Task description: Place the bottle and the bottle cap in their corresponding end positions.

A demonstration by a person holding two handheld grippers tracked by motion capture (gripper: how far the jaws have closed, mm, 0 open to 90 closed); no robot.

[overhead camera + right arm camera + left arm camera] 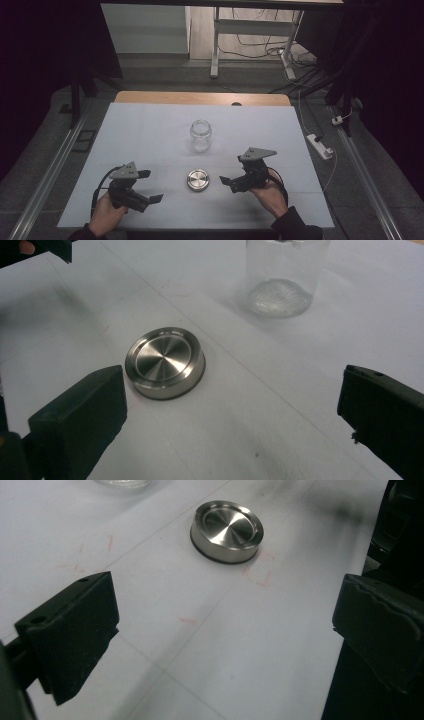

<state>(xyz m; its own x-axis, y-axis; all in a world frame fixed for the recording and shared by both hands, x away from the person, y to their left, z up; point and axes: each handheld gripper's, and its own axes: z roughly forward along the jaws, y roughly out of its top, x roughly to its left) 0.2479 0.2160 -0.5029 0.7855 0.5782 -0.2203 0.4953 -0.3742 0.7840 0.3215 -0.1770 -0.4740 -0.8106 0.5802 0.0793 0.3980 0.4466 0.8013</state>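
Observation:
A clear glass jar (200, 135) stands upright and lidless at the middle of the white table (145, 130). Its round metal lid (198, 180) lies flat nearer the front edge, apart from the jar. My left gripper (153, 186) is open to the left of the lid, with nothing between its jaws. On the lid's other side, my right gripper (232, 169) is open and holds nothing. The left gripper view has the lid (227, 530) ahead of the spread gripper (225, 630). In the right gripper view the lid (165, 362) lies just beyond the gripper (232, 410), with the jar (282, 280) behind it.
A wooden table edge (200, 97) runs along the back. On the floor to the right lies a white power strip (320, 146) with cables. A desk frame (215, 50) stands farther back. Faint red marks (260, 572) dot the table sheet near the lid.

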